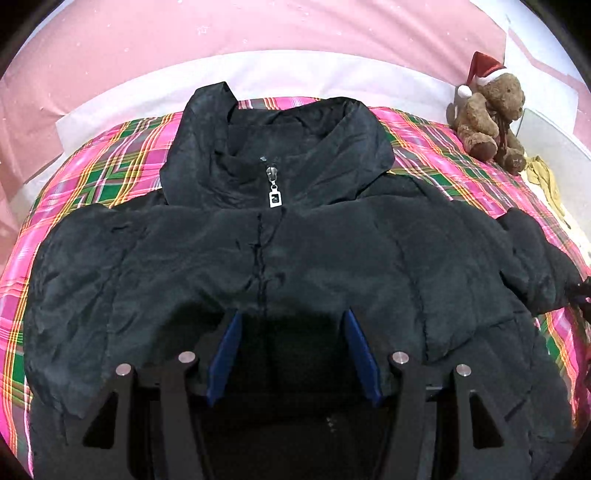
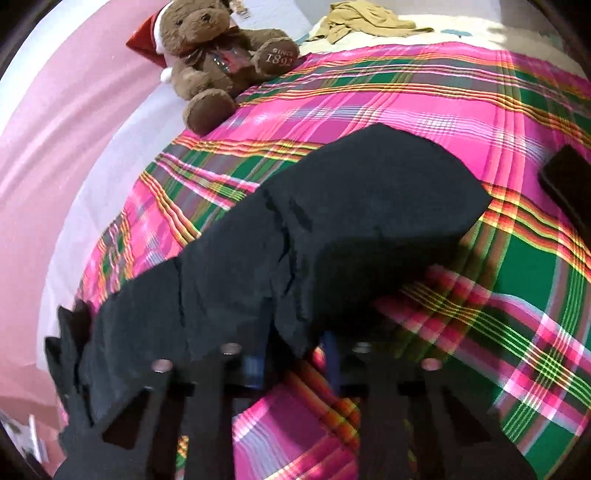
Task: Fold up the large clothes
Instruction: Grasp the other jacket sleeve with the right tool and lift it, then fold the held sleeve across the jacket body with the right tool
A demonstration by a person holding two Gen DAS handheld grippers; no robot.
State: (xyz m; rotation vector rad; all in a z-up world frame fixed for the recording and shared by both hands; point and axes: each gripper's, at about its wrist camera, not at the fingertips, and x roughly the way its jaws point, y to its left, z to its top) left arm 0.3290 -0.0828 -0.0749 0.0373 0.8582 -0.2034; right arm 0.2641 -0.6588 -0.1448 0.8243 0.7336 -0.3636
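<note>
A black hooded jacket lies face up, zipped, across the plaid bedspread, hood toward the bed's head edge, where a white sheet shows. The silver zipper pull rests at the collar.

The left gripper hangs over the jacket's chest with its blue pads standing apart; dark fabric lies between them, and whether the pads press on it cannot be told.

The right gripper is at one sleeve, which runs out over the bedspread toward the bed's side edge. Its jaws stand narrow with a fold of sleeve fabric at them; the view is blurred.

A brown teddy bear in a red Santa hat sits at the bed's head corner, beside a crumpled tan cloth.
</note>
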